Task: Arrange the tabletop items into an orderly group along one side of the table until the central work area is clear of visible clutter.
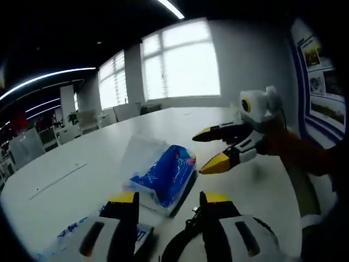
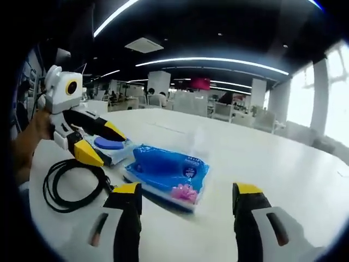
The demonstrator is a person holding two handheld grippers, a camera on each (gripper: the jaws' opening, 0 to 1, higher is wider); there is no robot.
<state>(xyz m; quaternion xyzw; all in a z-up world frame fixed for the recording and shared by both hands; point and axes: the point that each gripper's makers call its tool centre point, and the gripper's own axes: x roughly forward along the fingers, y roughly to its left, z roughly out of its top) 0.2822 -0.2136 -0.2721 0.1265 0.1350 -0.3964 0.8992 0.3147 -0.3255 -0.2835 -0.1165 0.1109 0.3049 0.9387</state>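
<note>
While the blue pack (image 2: 169,174) and cable (image 2: 71,185) sit mid-bench (image 2: 262,158), you've grouped nothing; both grippers' fingers (image 2: 126,203) gape wide, holding nothing.

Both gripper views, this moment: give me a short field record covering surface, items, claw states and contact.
surface: white tabletop
item 1: blue plastic tissue pack with pink print, lying flat near the middle
item 2: coiled black cable, on the table beside the left claw
item 3: white-and-blue flat packet with a blue disc, under the left claw's tips
left claw: open, tips over the packet; contact unclear
right claw: open, above the table beyond the tissue pack, holding nothing
</note>
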